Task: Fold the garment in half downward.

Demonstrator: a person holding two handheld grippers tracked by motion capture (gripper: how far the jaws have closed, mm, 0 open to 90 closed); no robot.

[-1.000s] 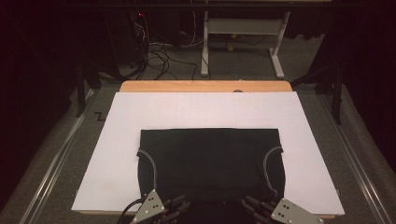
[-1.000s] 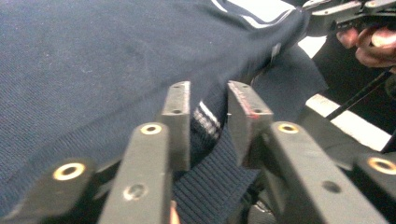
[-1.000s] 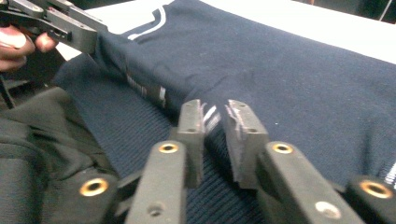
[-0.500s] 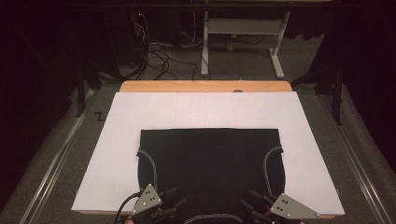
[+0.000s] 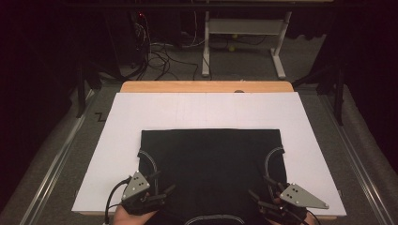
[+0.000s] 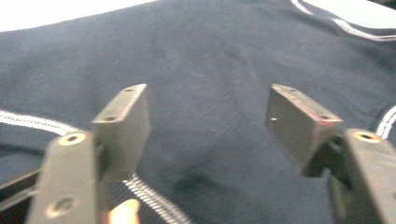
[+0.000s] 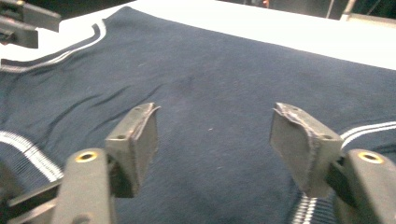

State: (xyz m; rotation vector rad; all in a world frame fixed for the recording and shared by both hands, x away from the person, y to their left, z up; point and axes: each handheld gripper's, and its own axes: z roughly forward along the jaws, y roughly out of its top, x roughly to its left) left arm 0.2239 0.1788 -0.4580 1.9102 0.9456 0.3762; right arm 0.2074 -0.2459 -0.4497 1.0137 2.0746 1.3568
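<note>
A dark navy garment (image 5: 211, 164) with white piping lies flat and folded on a white board (image 5: 206, 110). My left gripper (image 5: 162, 188) hovers over its near left corner, and my right gripper (image 5: 261, 191) over its near right corner. Both have just been opening their jaws. The left gripper view shows the left gripper (image 6: 210, 109) open with bare cloth (image 6: 205, 56) below the gap. In the right gripper view the right gripper (image 7: 215, 123) is open too, with nothing between its worn pads (image 7: 299, 140). The garment (image 7: 219, 70) spreads out beneath them.
The board rests on a wooden table (image 5: 206, 86) whose far edge shows. Metal rails (image 5: 56, 159) run along both sides on the grey floor. Cables (image 5: 155, 54) and a white desk frame (image 5: 244, 33) stand beyond. The left gripper's jaw tips (image 7: 23, 21) show top left in the right gripper view.
Both grippers have opened their jaws. The left one has moved left and a little forward, and the right one has shifted right and forward. The garment lies as before.
</note>
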